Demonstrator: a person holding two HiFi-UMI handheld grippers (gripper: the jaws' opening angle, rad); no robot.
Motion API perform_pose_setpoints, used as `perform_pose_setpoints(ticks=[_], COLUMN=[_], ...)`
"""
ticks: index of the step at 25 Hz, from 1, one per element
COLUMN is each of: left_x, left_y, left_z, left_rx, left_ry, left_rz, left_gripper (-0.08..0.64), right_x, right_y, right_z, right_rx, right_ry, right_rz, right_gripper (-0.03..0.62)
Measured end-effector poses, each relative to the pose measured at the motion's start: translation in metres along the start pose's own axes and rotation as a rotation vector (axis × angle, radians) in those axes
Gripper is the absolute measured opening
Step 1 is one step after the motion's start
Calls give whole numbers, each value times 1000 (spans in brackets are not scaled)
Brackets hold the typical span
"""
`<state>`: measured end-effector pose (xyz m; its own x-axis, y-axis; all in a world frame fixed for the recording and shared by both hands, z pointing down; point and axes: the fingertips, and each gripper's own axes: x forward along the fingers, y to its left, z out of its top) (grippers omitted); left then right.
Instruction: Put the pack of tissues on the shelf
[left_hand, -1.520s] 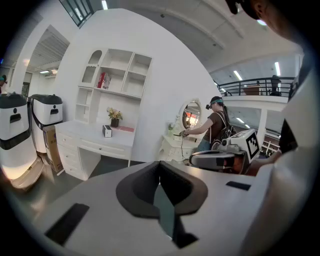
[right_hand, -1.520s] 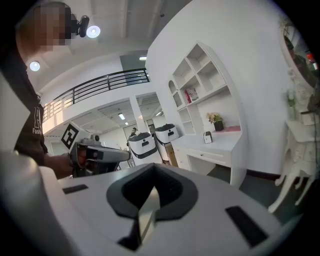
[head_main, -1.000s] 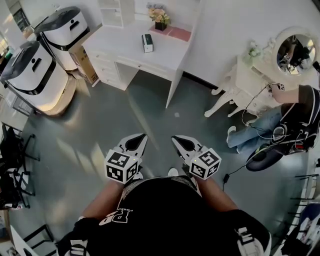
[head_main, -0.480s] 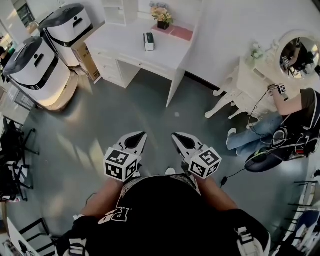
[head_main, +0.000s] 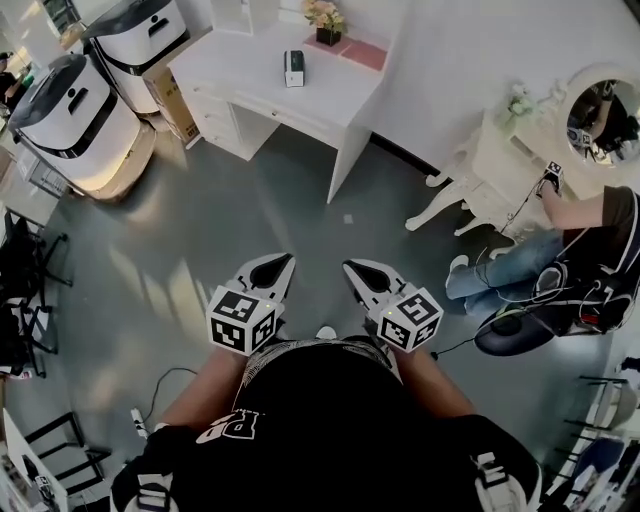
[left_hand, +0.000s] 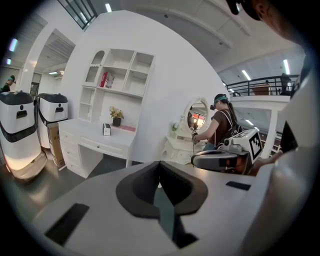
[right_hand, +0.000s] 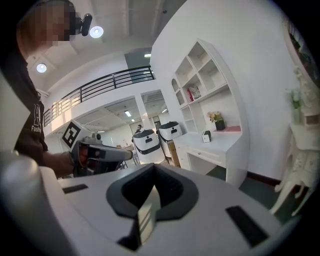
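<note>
White desk (head_main: 335, 95) holds the pack of tissues (head_main: 294, 68), print unreadable.

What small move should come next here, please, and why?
Probably step closer to the white desk: the pack of tissues stands on it, far ahead across the floor, beyond reach. The left hand-held gripper and right hand-held gripper are both shut and empty, so opening one can wait.
</note>
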<state>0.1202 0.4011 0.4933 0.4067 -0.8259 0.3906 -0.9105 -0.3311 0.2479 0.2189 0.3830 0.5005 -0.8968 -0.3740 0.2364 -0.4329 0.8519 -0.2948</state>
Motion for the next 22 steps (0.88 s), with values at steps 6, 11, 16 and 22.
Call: perform_pose_setpoints(ticks=[6, 11, 16, 22], left_x=[19, 33, 40, 62], left_y=[-23, -29, -23, -2], left_z=[-5, -6, -5, -2], left_rx=[-10, -34, -36, -40], left_ry=[18, 49, 60, 69], left_rz=[25, 31, 40, 34], left_gripper=[14, 14, 14, 14], right_x=[-21, -26, -20, -1], right_y=[-19, -37, -47, -65], right_z=[-7, -13, -14, -15], right_rx=[15, 55, 68, 72], right_ry=[13, 24, 28, 43], right_rz=[28, 25, 32, 23], right_gripper=[9, 9, 9, 9])
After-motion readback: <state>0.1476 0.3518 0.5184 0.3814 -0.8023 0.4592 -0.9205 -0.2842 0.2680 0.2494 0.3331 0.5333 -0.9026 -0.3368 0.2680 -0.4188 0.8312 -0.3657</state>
